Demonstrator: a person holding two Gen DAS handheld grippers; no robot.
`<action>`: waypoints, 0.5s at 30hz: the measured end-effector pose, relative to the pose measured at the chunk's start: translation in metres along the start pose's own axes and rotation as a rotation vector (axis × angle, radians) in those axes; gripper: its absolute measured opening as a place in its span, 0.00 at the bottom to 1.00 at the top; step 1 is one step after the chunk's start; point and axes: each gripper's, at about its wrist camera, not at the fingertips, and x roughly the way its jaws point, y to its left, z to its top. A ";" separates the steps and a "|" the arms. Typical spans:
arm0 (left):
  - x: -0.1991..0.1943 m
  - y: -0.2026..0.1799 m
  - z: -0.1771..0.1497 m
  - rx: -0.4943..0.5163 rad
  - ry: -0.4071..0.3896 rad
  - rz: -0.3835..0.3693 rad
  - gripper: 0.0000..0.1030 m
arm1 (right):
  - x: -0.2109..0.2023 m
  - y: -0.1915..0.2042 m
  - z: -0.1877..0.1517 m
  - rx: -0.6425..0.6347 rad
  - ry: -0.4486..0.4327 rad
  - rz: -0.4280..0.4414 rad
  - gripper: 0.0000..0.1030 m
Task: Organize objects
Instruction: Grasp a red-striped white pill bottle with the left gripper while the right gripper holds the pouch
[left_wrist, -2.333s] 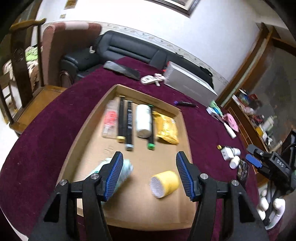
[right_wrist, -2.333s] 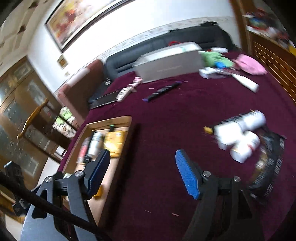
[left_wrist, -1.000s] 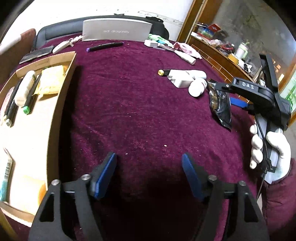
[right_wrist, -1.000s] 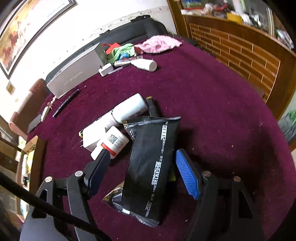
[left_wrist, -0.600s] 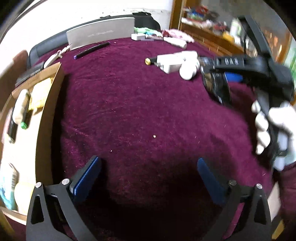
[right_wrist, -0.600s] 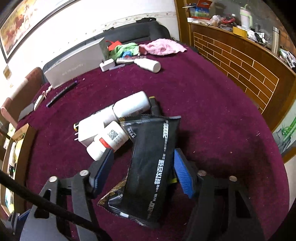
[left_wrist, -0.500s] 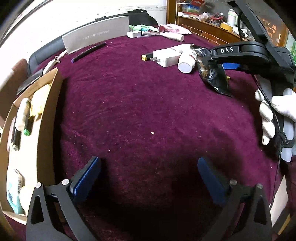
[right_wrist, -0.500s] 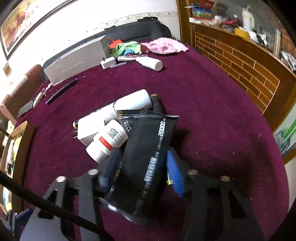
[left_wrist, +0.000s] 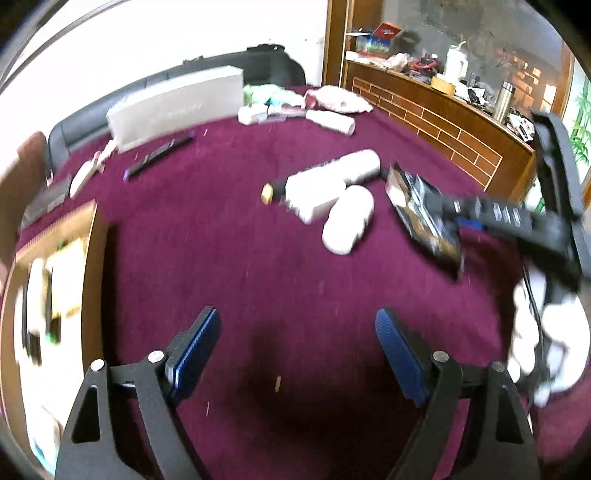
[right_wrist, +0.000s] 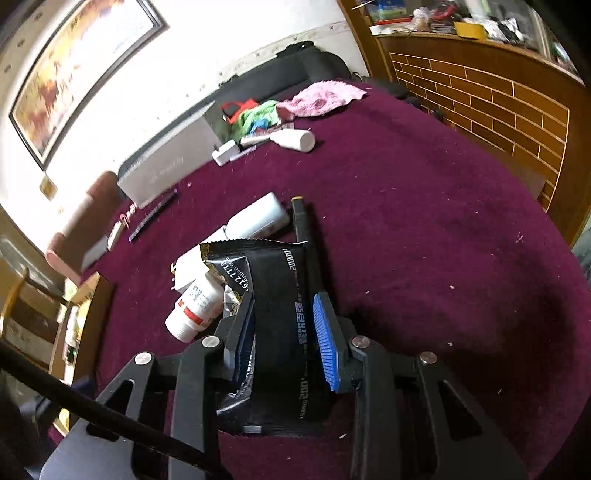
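Black foil pouch (right_wrist: 280, 306) sits between the fingers of the right gripper (right_wrist: 284, 339), whose jaws have just been closing; both blue pads press on its sides, so the pouch is clamped near its lower half, its serrated top edge pointing away from the camera. It lies on the maroon worktop (right_wrist: 424, 229), its upper end overlapping a dark marker (right_wrist: 301, 221). Just left of the pouch: a white pill bottle with a red band (right_wrist: 195, 306), a white block-shaped charger (right_wrist: 188, 262) and a white bottle (right_wrist: 258, 219) lying on its side, all touching or nearly so.

Left gripper (left_wrist: 297, 350) hangs over bare cloth, fingers well apart with nothing between them; its jaws have just been narrowing a little. Well apart from the pouch.

Left wrist view only: the right gripper seen from outside (left_wrist: 517, 218), a white-gloved hand (left_wrist: 543, 332) on its handle, pouch (left_wrist: 424, 210) at its tip, and the cardboard tray (left_wrist: 94, 266) at the left edge, contents blurred. Picture is motion-smeared.

Right wrist view only: printing on the pouch, a pink cloth (right_wrist: 321, 96) and a green cloth (right_wrist: 258, 114) at the far edge, a framed painting (right_wrist: 74, 70) on the wall. Both views show the grey box (right_wrist: 166, 166) and a dark pen (right_wrist: 153, 214) near it.
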 end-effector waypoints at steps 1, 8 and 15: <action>0.007 -0.007 0.010 0.025 -0.006 -0.003 0.79 | 0.001 -0.002 0.000 0.003 -0.003 0.005 0.28; 0.061 -0.042 0.051 0.191 0.005 0.007 0.59 | 0.008 -0.009 0.003 0.034 0.008 0.070 0.29; 0.097 -0.050 0.064 0.216 0.054 -0.054 0.44 | 0.010 -0.019 0.002 0.086 0.022 0.123 0.31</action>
